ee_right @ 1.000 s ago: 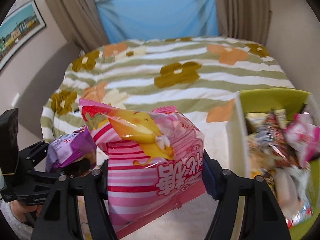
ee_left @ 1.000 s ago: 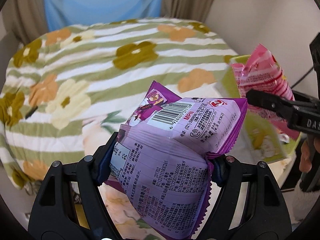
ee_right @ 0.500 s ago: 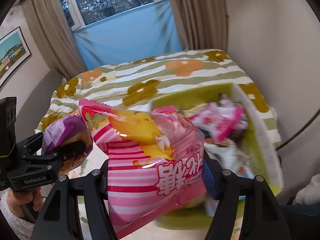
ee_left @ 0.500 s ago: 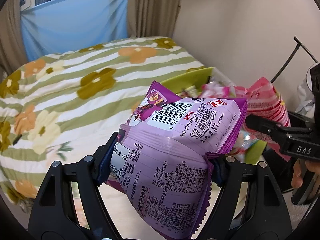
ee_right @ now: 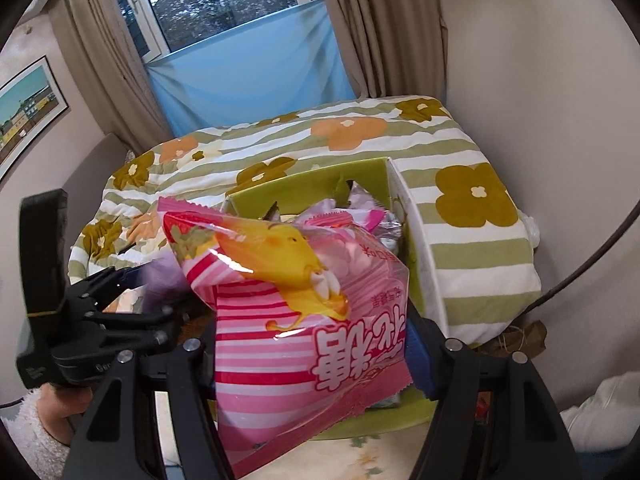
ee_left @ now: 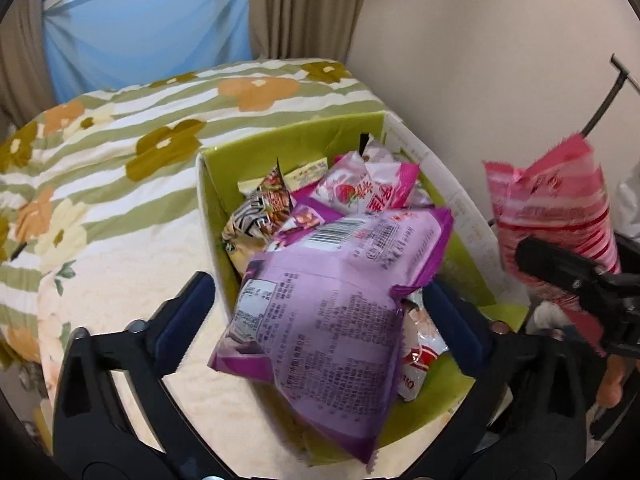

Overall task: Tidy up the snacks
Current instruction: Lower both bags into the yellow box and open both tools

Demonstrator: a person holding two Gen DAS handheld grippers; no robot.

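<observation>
1. Bed with striped floral quilt (ee_left: 120,184) fills the left half and the upper middle of my left wrist view; blue sheet (ee_left: 148,28) and curtains behind it at the top.
2. Green box (ee_left: 280,144) sits on the quilt, center to right of the left view, against the wall side. It's packed with mixed snack packets (ee_left: 360,188); a strawberry-print pink one on top near the back.
3. My left gripper (ee_left: 320,312) at bottom center of that view: jaws have just been opening and now stand spread wide, with a gap between the left pad and the bag. On the right side I can't tell if bag and pad still touch.
4. Purple snack bag (ee_left: 332,308) lies between those open fingers, tilted, barcode side up, over the near part of the box. Blurred, so I can't tell if it rests on the pile.
5. My right gripper (ee_right: 312,360) at bottom center of the right wrist view: pinching the pink striped bag (ee_right: 304,320), pads pressed on both sides.
6. That pink bag is upright with a yellow chick print, in front of the box in the right view; in the left view it's at the right edge, beside the box's right wall.
</observation>
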